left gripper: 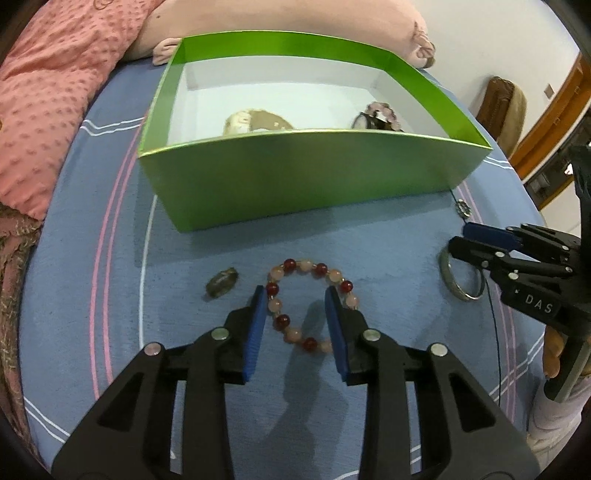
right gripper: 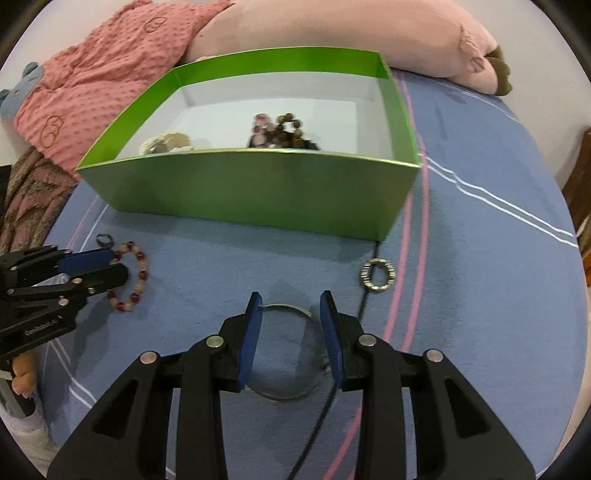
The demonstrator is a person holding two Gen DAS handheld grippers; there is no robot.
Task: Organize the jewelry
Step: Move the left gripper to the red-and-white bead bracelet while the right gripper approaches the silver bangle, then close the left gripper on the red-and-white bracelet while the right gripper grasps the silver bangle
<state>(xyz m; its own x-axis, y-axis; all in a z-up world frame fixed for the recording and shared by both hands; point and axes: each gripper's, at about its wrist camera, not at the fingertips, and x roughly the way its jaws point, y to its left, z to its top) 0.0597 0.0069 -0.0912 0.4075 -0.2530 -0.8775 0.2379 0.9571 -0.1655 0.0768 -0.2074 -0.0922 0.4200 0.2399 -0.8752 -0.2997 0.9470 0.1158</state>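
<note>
A bracelet of red and pink beads (left gripper: pixel 281 321) lies flat on the blue sheet. My left gripper (left gripper: pixel 295 293) stands open over it, with the bracelet's left side between the blue pads and its right side hidden behind the right finger. A thin silver bangle (right gripper: pixel 291 305) lies flat under my right gripper (right gripper: pixel 291 300), whose pads stand apart above its rim without pressing on it. The left wrist view shows that gripper (left gripper: pixel 458 240) at the bangle (left gripper: pixel 461 291). Behind both stands the open green box (left gripper: pixel 295 177), holding bead bracelets (right gripper: pixel 284 129) and a beige piece (right gripper: pixel 166 143).
A small grey-green stone (left gripper: pixel 221 284) lies left of the bead bracelet. A small metal ring pendant (right gripper: pixel 377 276) on a black cord lies right of the bangle. A pink blanket (right gripper: pixel 92 92) and a pink plush pillow (right gripper: pixel 332 26) border the bed behind the box.
</note>
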